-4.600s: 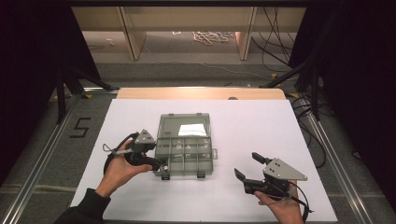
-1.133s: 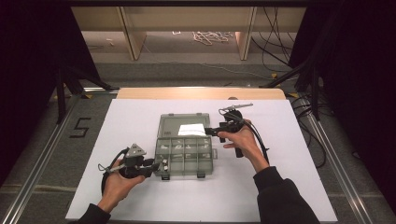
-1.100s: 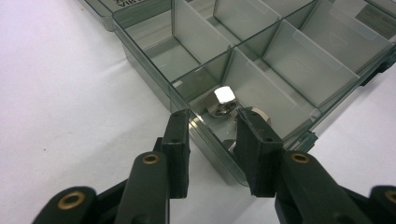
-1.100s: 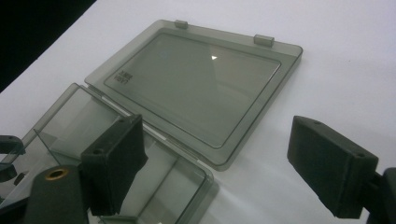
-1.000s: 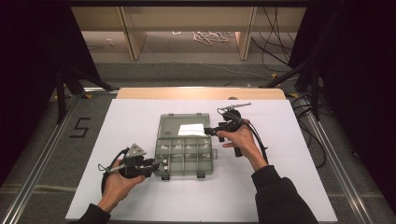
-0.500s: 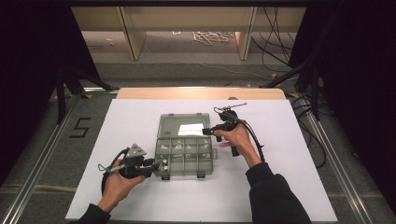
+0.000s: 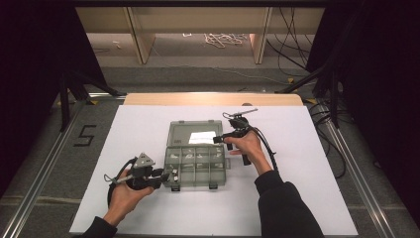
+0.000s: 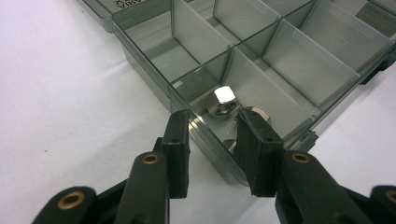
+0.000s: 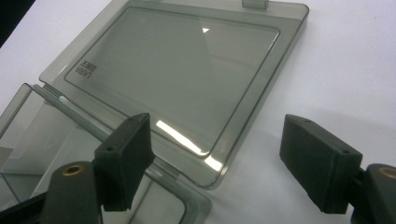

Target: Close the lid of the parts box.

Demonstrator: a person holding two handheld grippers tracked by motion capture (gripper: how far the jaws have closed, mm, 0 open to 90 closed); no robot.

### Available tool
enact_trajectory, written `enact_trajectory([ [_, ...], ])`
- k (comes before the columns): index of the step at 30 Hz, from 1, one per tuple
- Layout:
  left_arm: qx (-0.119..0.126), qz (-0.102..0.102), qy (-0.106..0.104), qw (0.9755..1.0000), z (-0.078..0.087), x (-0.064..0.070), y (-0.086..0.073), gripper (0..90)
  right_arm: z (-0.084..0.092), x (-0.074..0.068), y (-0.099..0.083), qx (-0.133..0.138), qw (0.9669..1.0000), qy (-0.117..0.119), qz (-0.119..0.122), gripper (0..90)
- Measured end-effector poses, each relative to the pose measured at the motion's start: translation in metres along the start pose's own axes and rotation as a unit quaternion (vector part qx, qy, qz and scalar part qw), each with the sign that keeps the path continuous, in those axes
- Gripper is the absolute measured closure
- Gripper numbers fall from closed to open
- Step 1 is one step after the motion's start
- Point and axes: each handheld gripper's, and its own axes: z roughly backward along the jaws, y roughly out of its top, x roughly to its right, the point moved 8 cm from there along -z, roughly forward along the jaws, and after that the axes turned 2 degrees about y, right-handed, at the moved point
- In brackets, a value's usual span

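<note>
Smoky clear plastic makes up the organiser box, which lies mid-bench with its lid folded flat toward the far edge. The left gripper pinches the box's near-left wall, steadying it beside a compartment with steel nuts. The right gripper hovers with jaws spread wide over the lid's right corner; they have just been closing slightly, nothing pressed between them. Closing the lid looks to be the step in hand: next, catch its edge and swing it over.
</note>
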Motion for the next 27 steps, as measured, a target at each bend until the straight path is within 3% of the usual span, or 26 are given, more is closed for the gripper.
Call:
enact_trajectory([
  [4,0.003,0.003,-0.001,1.0000,0.000,0.000,0.000,65.1,-0.002,0.002,-0.001,-0.003,1.0000,-0.005,0.000,27.4],
  [5,0.003,0.000,-0.001,1.0000,0.000,0.000,0.000,65.2,-0.002,0.000,-0.002,-0.005,0.9999,0.003,-0.014,27.5],
  [7,0.003,-0.002,0.000,1.0000,0.000,0.000,0.000,65.1,-0.004,0.003,-0.002,-0.005,1.0000,0.003,-0.007,28.4],
  [8,0.003,-0.002,0.000,1.0000,0.000,0.000,0.000,65.1,-0.004,0.001,-0.003,-0.007,0.9998,0.004,-0.018,28.5],
  [12,0.004,-0.002,0.000,1.0000,0.000,0.000,0.000,65.1,-0.007,0.001,-0.003,-0.007,0.9999,0.009,-0.009,30.4],
  [13,0.004,-0.003,0.002,1.0000,0.000,0.000,0.000,65.1,-0.008,-0.001,-0.004,-0.009,0.9996,0.013,-0.023,30.8],
  [14,0.005,-0.004,0.002,1.0000,0.000,0.000,0.000,65.1,-0.008,0.001,-0.003,-0.007,0.9998,0.013,-0.011,31.1],
  [15,0.003,-0.004,0.000,1.0000,0.000,0.000,0.000,65.1,-0.008,-0.002,-0.004,-0.008,0.9996,0.015,-0.024,32.3],
  [19,0.005,-0.004,0.002,1.0000,0.000,0.000,0.000,65.0,-0.010,-0.001,-0.004,-0.010,0.9996,0.021,-0.016,34.0],
  [27,0.005,-0.005,0.002,1.0000,0.000,0.000,0.000,65.0,-0.013,-0.003,-0.005,-0.013,0.9985,0.032,-0.042,37.1],
])
